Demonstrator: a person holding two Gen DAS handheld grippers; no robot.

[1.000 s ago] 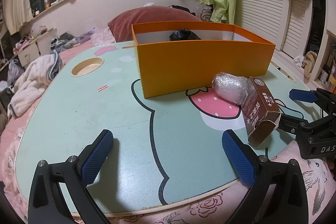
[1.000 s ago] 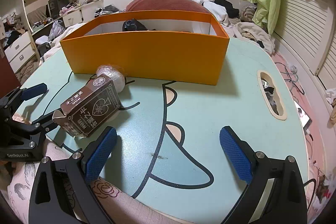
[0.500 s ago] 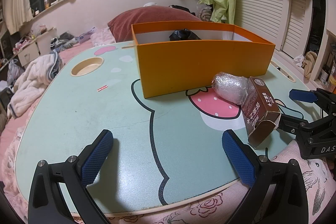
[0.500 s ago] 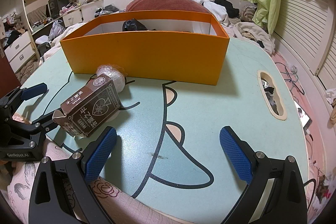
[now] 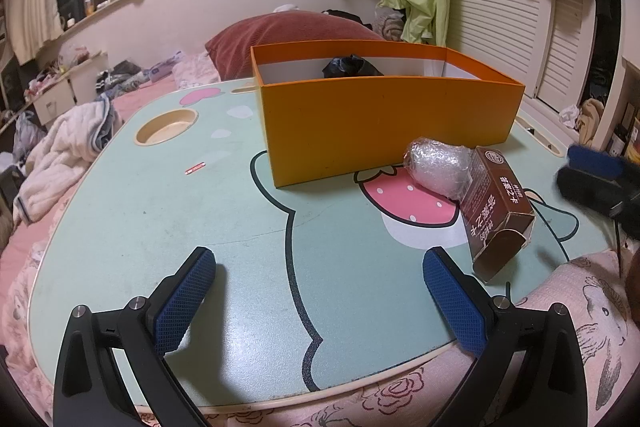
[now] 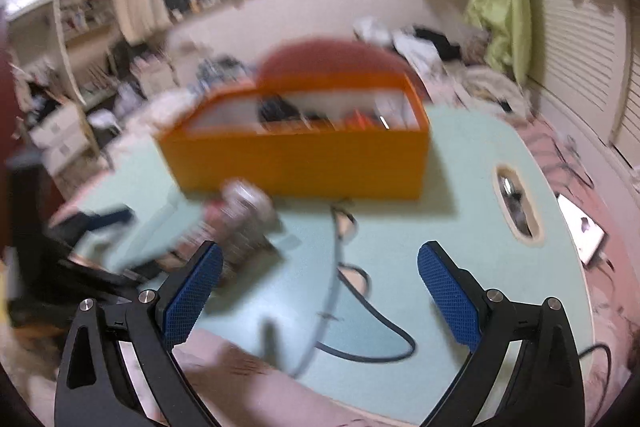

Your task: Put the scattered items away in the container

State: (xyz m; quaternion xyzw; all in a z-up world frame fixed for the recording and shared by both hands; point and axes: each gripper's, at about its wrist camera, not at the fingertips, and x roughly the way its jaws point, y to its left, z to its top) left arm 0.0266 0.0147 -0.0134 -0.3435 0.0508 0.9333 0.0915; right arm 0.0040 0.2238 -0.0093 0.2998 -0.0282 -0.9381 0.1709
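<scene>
An orange box (image 5: 384, 123) stands on the mint-green table (image 5: 160, 211), with a black item (image 5: 350, 67) inside. A brown carton (image 5: 494, 211) lies on its side in front of the box, touching a bubble-wrapped bundle (image 5: 438, 167). My left gripper (image 5: 316, 291) is open and empty, low over the table's near edge. My right gripper (image 6: 318, 287) is open and empty; it shows blurred at the right edge of the left wrist view (image 5: 596, 179). In the blurred right wrist view the box (image 6: 296, 159) is ahead and the bundle (image 6: 248, 203) is near the left finger.
A round cup recess (image 5: 166, 131) sits at the table's far left, with a small red scrap (image 5: 195, 168) near it. A slot (image 6: 516, 203) cuts the table's right side. A red pillow (image 5: 288, 35) and bedding surround the table.
The right gripper has moved up and forward over the table, blurring its view and looking down into the box. The left gripper and the items have not moved.
</scene>
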